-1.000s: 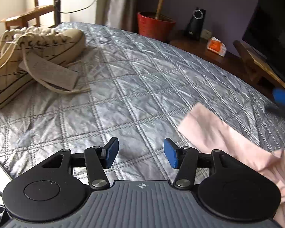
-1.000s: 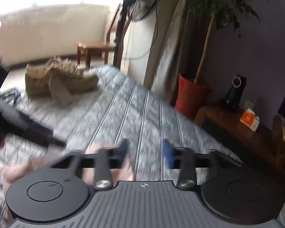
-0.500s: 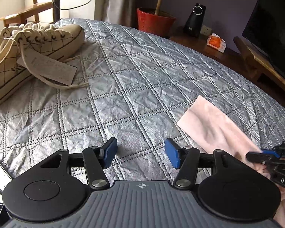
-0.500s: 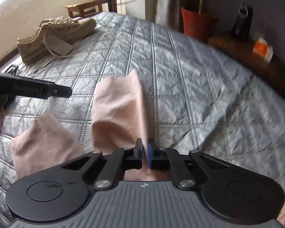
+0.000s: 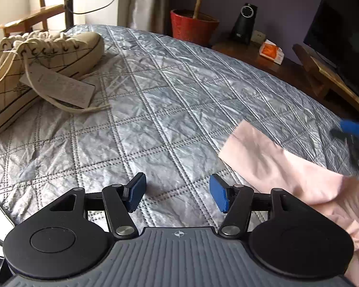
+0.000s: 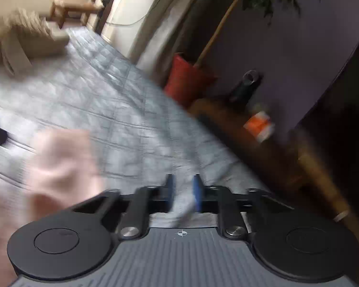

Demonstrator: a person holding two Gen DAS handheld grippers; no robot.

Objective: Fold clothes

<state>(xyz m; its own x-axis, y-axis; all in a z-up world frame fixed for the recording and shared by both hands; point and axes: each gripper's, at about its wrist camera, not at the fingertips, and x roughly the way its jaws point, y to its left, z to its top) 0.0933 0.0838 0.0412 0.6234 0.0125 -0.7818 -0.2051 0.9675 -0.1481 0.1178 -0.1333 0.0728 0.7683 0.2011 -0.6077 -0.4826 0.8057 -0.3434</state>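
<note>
A pale pink garment (image 5: pixel 275 165) lies partly folded on the silver quilted bedspread (image 5: pixel 170 110), to the right of my left gripper (image 5: pixel 177 192). That gripper hovers low over bare quilt, open, with nothing between its blue pads. In the right wrist view, which is motion-blurred, the pink garment (image 6: pixel 59 162) lies at the lower left. My right gripper (image 6: pixel 183 191) is off its right edge, jaws a narrow gap apart with only quilt showing between them. Its blue fingertip (image 5: pixel 354 128) shows blurred at the far right of the left wrist view.
A pair of cream sneakers (image 5: pixel 36 64) with a paper tag sits on the bed's far left. Beyond the bed edge stand a red plant pot (image 5: pixel 193 27), a dark speaker (image 5: pixel 245 22), an orange box (image 5: pixel 271 50) on a wooden bench, and a television (image 5: pixel 347 28).
My right gripper, shut on the pink garment half a second ago, has let it go, opened slightly and swung up and to the right. The left gripper has hardly moved.
</note>
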